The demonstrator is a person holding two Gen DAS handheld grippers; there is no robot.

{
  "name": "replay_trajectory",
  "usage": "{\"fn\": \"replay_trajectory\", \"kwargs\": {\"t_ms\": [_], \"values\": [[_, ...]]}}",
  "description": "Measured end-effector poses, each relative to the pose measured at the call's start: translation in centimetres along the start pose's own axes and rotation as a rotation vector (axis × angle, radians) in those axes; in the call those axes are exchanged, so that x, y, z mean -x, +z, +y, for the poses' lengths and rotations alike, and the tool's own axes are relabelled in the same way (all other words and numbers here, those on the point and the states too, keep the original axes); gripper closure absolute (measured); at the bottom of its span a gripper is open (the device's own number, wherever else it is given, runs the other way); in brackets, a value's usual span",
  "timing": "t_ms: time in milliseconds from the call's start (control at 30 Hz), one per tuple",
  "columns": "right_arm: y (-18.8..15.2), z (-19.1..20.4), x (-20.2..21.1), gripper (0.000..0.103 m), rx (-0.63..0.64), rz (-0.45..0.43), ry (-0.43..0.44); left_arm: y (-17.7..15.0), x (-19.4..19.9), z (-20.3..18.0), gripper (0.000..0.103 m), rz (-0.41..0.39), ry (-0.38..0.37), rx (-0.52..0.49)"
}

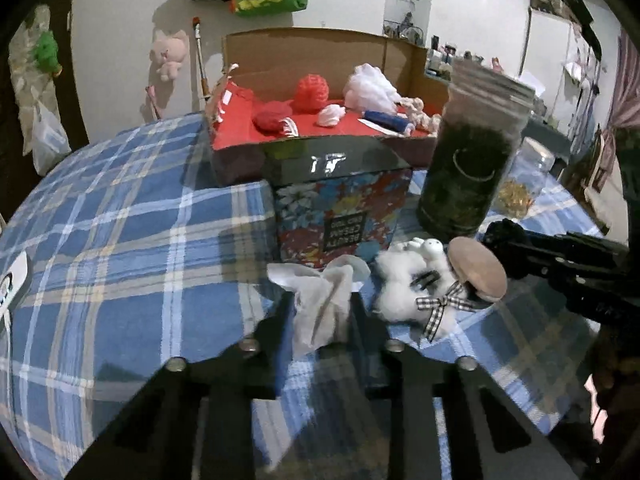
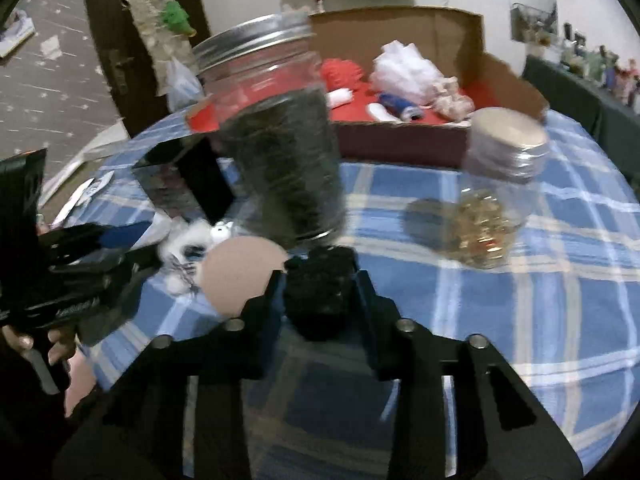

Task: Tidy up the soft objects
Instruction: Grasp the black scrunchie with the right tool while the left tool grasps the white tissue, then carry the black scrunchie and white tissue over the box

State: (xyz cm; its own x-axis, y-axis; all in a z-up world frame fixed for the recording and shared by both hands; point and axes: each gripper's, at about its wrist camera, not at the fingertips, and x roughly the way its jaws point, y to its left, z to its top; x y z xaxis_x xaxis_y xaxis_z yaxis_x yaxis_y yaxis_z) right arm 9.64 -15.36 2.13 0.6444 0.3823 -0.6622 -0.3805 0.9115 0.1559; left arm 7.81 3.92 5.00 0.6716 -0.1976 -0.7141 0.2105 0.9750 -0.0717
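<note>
My left gripper (image 1: 320, 302) is shut on a crumpled white tissue-like cloth (image 1: 316, 316) that lies on the blue plaid tablecloth (image 1: 120, 240). Just right of it lies a white fluffy plush toy (image 1: 404, 284) with a checked bow and a tan cap (image 1: 476, 272). In the right wrist view, my right gripper (image 2: 320, 280) is shut on a black fuzzy soft object (image 2: 320, 296) low over the cloth. The plush toy (image 2: 184, 244) shows to its left. A cardboard box with a red lining (image 1: 240, 136) stands behind and holds a red yarn ball (image 1: 312, 92), a white pouf (image 1: 372, 88) and other soft items.
A floral carton (image 1: 340, 224) stands directly ahead of the left gripper. A tall jar of dark contents (image 2: 280, 152) stands close ahead of the right gripper. A smaller jar with gold pieces (image 2: 488, 208) is to the right. The table's round edge curves away at the left.
</note>
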Motion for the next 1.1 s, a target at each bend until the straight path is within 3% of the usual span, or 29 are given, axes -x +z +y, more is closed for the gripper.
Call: {"fn": "replay_trajectory", "kwargs": {"t_ms": [233, 400, 600, 767, 1100], "values": [[-0.4, 0.5, 2.3, 0.074, 0.013, -0.085, 0.002, -0.1, 2.6, -0.2, 0.085, -0.056, -0.035, 0.014], [-0.7, 0.6, 3.3, 0.074, 0.007, -0.105, 0.035, 0.3, 3.9, -2.6, 0.086, -0.104, -0.114, -0.035], [-0.7, 0.8, 4.1, 0.074, 0.004, -0.134, 0.06, 1.3, 2.5, -5.9, 0.086, -0.105, -0.206, -0.094], [-0.7, 0.4, 4.0, 0.074, -0.011, -0.139, 0.064, 1.4, 1.0, -7.0, 0.086, -0.078, -0.238, -0.095], [-0.7, 0.0, 3.7, 0.074, -0.025, -0.134, 0.081, 1.5, 0.9, -7.2, 0.086, -0.076, -0.232, -0.097]]}}
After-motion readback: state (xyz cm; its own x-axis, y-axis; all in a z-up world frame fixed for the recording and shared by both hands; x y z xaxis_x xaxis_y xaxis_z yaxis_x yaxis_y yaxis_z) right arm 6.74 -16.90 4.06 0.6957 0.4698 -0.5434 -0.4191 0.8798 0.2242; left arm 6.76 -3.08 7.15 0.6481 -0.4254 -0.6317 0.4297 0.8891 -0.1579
